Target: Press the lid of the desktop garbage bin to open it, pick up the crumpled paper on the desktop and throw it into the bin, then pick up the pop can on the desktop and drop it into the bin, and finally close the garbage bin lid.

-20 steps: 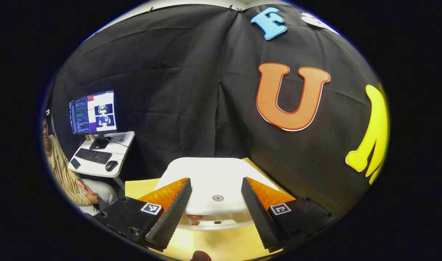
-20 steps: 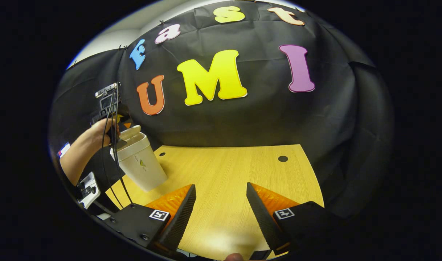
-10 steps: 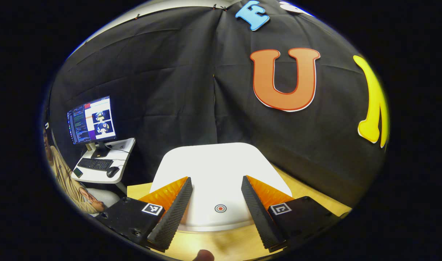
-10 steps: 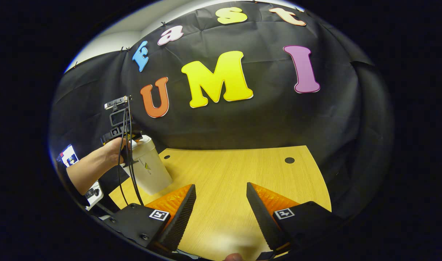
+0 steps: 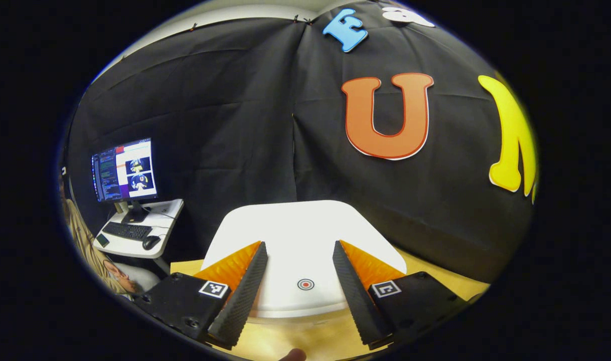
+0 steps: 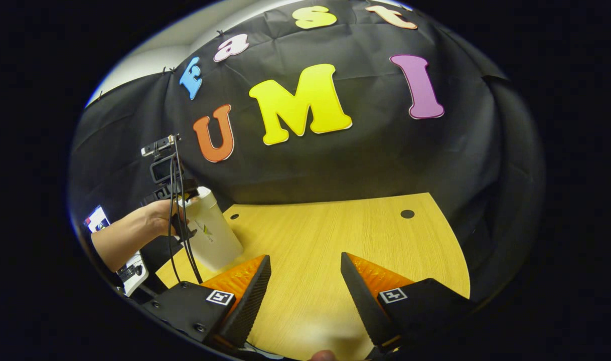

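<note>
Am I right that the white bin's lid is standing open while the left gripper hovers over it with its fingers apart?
Not quite: the lid of the bin is shut flat, as the left gripper view shows. The left gripper does hover over it with fingers apart.

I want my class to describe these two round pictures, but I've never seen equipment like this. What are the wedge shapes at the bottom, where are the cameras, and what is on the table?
Each picture comes from a camera riding on a hand-held gripper. The wedges are that gripper's own fingers. In the left gripper view, the left gripper is open above the white lid of a small bin. In the right gripper view, the right gripper is open, holding nothing, over the wooden table. That view also shows the bin from the side, lid down, with a person's hand holding the other gripper above it.
</note>
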{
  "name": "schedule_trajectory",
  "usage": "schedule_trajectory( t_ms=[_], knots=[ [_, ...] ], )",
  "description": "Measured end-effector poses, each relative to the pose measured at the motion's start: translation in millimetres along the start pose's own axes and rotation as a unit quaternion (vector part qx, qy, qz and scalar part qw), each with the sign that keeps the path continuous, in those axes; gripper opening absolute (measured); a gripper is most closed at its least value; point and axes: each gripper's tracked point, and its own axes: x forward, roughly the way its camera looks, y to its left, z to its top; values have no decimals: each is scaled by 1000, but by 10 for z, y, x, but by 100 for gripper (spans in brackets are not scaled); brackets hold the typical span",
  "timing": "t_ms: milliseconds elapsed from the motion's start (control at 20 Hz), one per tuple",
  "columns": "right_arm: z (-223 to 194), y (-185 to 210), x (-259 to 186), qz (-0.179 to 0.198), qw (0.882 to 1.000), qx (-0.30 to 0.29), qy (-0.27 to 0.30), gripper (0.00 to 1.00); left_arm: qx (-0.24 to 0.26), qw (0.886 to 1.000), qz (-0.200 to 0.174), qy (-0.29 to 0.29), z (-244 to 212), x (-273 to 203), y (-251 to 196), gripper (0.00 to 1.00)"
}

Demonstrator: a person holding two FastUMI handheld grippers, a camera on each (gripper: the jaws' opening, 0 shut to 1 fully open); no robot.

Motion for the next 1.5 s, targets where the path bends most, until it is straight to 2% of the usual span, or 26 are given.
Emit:
schedule_trajectory(
  t_ms=[150, 250, 450, 600, 800, 1100, 1300, 1500],
  knots=[
    [49, -6, -55, -4, 1000, -8, -9, 89, 13, 1000, -7, -7, 45, -10, 10, 87],
    [134, -47, -105, -13, 999, -19, -27, 89, 11, 999, -18, -50, 312, -71, 34, 86],
    [258, -96, -156, -30, 998, -26, -53, 89, 34, 986, -93, -135, 913, -465, -203, 85],
    [531, -134, -183, -52, 993, -40, -96, 89, 40, 967, -182, -175, 1154, -836, -455, 84],
    [844, -98, -217, -74, 986, -51, -141, 89, 40, 938, -294, -178, 1219, -1484, -716, 85],
    [1227, 60, -315, -111, 971, -80, -196, 89, 36, 883, -432, -183, 1068, -2314, -822, 85],
    [1329, 184, -348, -125, 964, -91, -215, 89, 45, 864, -466, -186, 966, -2626, -759, 85],
    [1434, 264, -348, -133, 960, -73, -234, 89, 57, 845, -494, -199, 810, -2903, -750, 84]
  ],
)
